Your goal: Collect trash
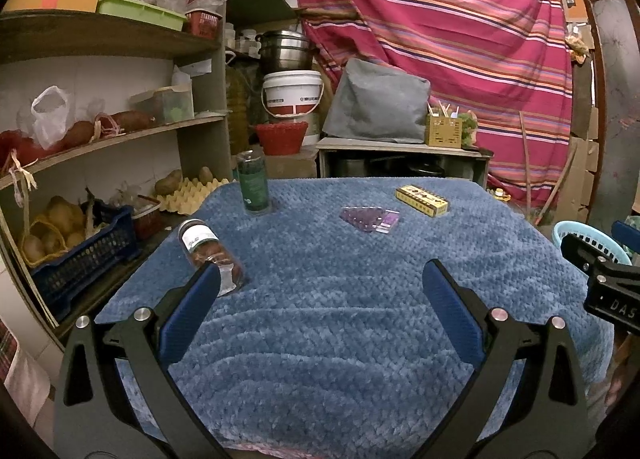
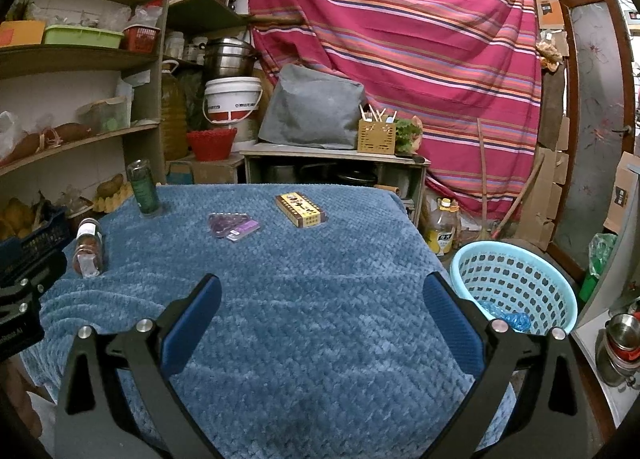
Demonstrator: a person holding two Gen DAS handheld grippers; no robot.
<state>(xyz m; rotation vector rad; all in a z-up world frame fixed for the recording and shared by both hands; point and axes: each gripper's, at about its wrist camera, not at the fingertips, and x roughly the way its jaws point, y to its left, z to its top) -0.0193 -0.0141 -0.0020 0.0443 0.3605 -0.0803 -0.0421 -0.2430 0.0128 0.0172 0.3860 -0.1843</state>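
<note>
On the blue-blanketed table [image 1: 340, 319] stand a dark green bottle [image 1: 253, 183], a clear jar lying on its side [image 1: 210, 253], a purple plastic packet [image 1: 370, 218] and a yellow box [image 1: 422, 200]. The same bottle [image 2: 143, 187], jar [image 2: 89, 247], packet [image 2: 233, 226] and box [image 2: 300, 209] show in the right wrist view. My left gripper [image 1: 322, 279] is open and empty, its left finger just in front of the jar. My right gripper [image 2: 322, 287] is open and empty above the table's near part. A light blue basket [image 2: 516, 283] stands on the floor to the right.
Shelves [image 1: 100, 139] with food and crates stand left of the table. A low cabinet [image 1: 400, 155] with a grey bag stands behind it, before a striped curtain [image 1: 440, 39]. An oil bottle [image 2: 442, 229] and cardboard lie on the floor by the basket.
</note>
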